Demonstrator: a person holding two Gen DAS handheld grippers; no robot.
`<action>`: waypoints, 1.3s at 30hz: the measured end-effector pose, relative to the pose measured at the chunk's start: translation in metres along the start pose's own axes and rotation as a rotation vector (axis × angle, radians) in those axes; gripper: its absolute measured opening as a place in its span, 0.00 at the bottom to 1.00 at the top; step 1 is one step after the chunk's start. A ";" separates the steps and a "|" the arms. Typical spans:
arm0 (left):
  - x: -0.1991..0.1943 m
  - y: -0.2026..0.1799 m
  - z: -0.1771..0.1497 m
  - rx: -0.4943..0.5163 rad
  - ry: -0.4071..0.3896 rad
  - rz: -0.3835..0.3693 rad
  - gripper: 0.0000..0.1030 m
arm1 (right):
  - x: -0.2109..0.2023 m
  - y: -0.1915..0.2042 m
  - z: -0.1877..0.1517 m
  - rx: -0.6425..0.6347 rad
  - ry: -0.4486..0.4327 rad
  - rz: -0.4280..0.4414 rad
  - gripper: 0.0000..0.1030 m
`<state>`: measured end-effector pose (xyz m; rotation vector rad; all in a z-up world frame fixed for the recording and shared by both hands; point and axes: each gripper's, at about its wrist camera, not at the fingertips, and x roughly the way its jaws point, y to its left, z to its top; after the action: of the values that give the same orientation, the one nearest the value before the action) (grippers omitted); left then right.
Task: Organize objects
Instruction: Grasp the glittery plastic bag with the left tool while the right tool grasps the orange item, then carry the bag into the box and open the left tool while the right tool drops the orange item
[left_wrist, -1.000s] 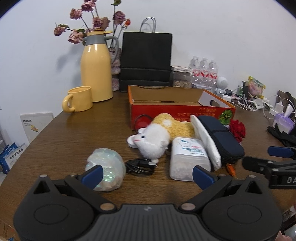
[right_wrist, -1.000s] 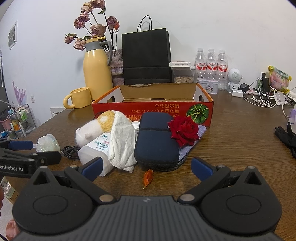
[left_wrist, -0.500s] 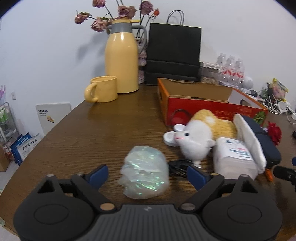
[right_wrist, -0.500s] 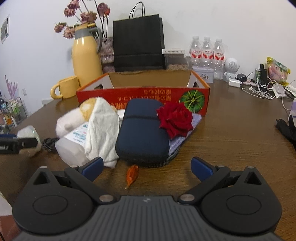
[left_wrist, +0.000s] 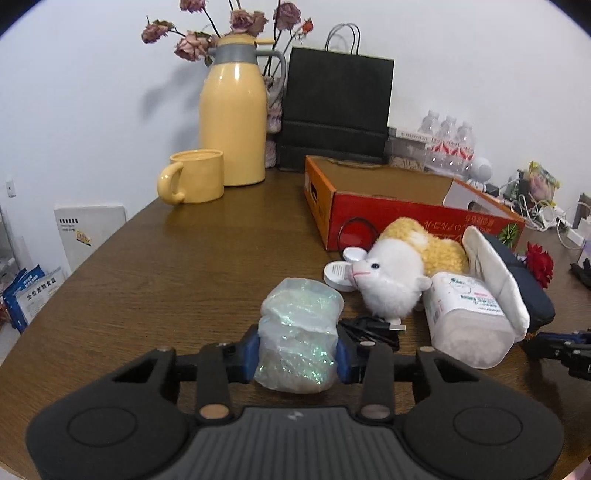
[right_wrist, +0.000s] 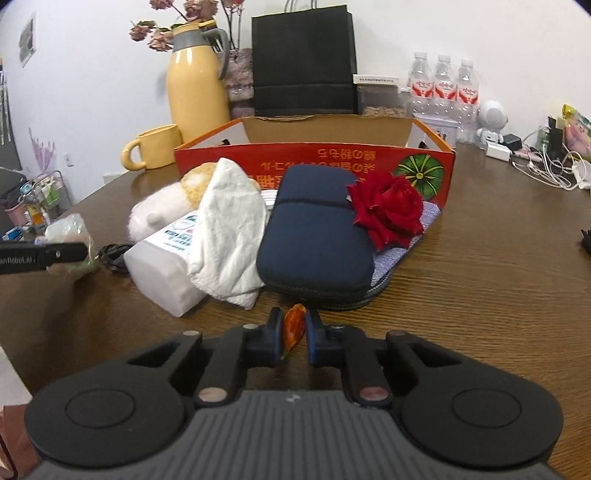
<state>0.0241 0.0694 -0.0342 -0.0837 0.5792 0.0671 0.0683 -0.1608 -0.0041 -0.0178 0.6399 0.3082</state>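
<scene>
Evidently, to lift two loose items toward the red box (right_wrist: 314, 162) at upper centre, the left gripper (left_wrist: 297, 356) has just closed on the iridescent bag (left_wrist: 299, 332) at centre frame, while the right gripper (right_wrist: 293, 338) has narrowed onto the orange wrapper (right_wrist: 293, 325) at lower centre.

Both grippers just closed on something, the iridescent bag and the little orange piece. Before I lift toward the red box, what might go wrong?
1. The left gripper has just been closing on the soft iridescent bag; it may deform and slip.
2. The black cable lies against that bag and may drag along.
3. The right gripper has just been closing on the small orange piece, a thin, narrow hold that could crush it or drop it beside the navy case.
</scene>
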 end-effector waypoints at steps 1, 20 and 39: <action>-0.002 0.001 0.000 -0.003 -0.007 0.003 0.37 | -0.001 0.000 -0.001 0.000 -0.004 0.003 0.13; -0.016 -0.023 0.037 0.018 -0.116 -0.020 0.37 | -0.040 -0.014 0.021 -0.005 -0.174 -0.003 0.12; 0.066 -0.102 0.129 0.066 -0.154 -0.102 0.37 | 0.008 -0.051 0.118 -0.015 -0.302 0.006 0.12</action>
<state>0.1579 -0.0169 0.0433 -0.0430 0.4218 -0.0443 0.1577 -0.1942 0.0822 0.0158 0.3375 0.3143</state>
